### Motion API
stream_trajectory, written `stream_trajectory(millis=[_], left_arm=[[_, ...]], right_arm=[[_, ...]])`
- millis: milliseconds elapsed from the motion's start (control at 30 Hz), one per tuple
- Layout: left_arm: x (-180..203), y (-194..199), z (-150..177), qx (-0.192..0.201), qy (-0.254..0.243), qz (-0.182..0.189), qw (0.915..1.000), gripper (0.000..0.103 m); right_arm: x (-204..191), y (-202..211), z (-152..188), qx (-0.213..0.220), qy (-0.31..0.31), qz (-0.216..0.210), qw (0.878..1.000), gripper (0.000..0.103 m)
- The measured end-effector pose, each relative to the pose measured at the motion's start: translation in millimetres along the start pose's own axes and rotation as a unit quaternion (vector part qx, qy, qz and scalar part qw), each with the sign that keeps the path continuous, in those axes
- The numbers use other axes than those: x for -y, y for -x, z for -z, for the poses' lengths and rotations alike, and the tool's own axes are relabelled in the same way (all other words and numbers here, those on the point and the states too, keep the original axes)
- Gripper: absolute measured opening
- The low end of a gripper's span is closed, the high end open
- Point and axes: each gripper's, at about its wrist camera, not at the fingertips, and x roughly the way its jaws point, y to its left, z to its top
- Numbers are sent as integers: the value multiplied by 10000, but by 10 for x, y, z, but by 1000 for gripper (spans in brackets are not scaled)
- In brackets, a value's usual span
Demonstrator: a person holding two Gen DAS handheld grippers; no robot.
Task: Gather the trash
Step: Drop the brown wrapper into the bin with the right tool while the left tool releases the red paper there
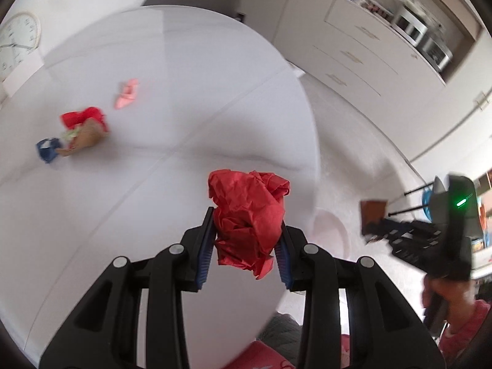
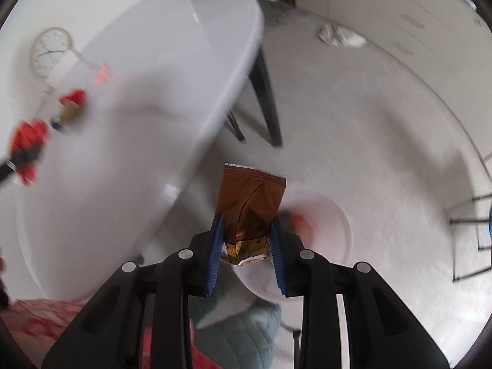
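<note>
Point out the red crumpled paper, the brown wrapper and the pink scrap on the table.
red crumpled paper [image 1: 249, 218]: left wrist view, centre.
brown wrapper [image 2: 250, 198]: right wrist view, upper panel.
pink scrap [image 1: 126, 93]: left wrist view, middle.

Scraps [image 1: 83, 132] on table [image 1: 172, 61] — bin [image 2: 335, 224] on floor beside it.

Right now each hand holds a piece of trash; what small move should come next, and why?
Probably lower the right gripper a little toward the white bin on the floor and then let go. Its jaws pinch the brown wrapper, which hangs above the bin's rim. The left gripper, clamped on the red crumpled paper, is over the table.
</note>
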Motion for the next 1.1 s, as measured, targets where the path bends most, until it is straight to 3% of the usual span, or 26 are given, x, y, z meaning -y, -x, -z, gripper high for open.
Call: stream_trajectory(millis=[167,200,233,300,433,967,1033,1100], left_arm=[[395,-96,82,-225,-250,-57,9994,35],[453,-113,106,-268,-270,-55,9993,35],[515,-130,131,-311,-305,-52,9990,35],[622,-153,185,-360,-377,-76,9986,35],[814,-185,254,-428,-494,-76,9978,35],[1682,-559,469,-837,-976,322,9912,37],[1768,-596,482,-905,-1016,412,9898,52],[1842,-586,501,-847,-1024,361,9905,87]], right_arm=[[267,-365,260,-312,98,176,9993,32],[304,-433,293,-360,135,143,9992,41],[308,-475,298,-400,145,123,9990,70],[333,-514,304,-440,170,281,9985,101],[358,-510,321,-432,283,549,9972,100],[1122,187,569,72,-149,575,9982,100],[1169,215,598,118,-169,576,9981,100],[1211,254,622,161,-199,574,9980,100]])
